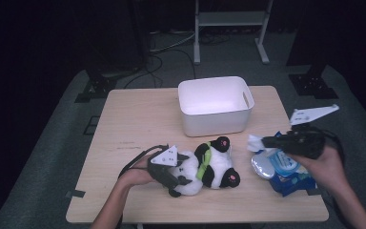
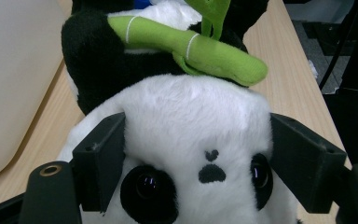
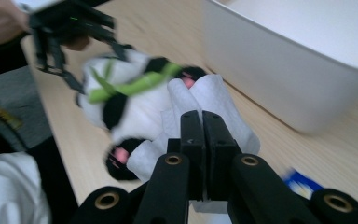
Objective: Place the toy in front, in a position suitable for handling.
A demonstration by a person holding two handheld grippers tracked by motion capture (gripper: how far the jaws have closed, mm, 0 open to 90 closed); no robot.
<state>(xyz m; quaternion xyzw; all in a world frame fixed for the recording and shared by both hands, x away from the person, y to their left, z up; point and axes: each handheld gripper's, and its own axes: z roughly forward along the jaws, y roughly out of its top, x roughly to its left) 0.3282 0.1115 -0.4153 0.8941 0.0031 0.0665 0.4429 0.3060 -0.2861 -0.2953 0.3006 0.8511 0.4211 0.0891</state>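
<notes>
Dark room behind, grey floor, pale wooden counter (image 1: 138,119) with a white bin (image 1: 215,106) near its far edge. Panda plush (image 1: 205,167) lying on its side just in front of the bin, long axis running left to right, head toward the left tongs (image 1: 171,177), feet toward the right. Left tongs (image 2: 196,163) spread wide, one jaw at each side of the white head, touching or nearly touching the fur; real clamping hard to judge. Green bamboo stalk (image 2: 191,49) across the plush's chest, beyond the head. Right tongs (image 1: 257,142) closed on a white tissue (image 3: 223,116), held just right of the plush's feet, above a blue wipes packet (image 1: 286,171). Left hand clearly nearer the plush; bin straight beyond it, so a lift forward and slightly right looks likely. Right gripper view blurred; tissue's lower edge hidden behind the jaws, bin's inside cut off there.
</notes>
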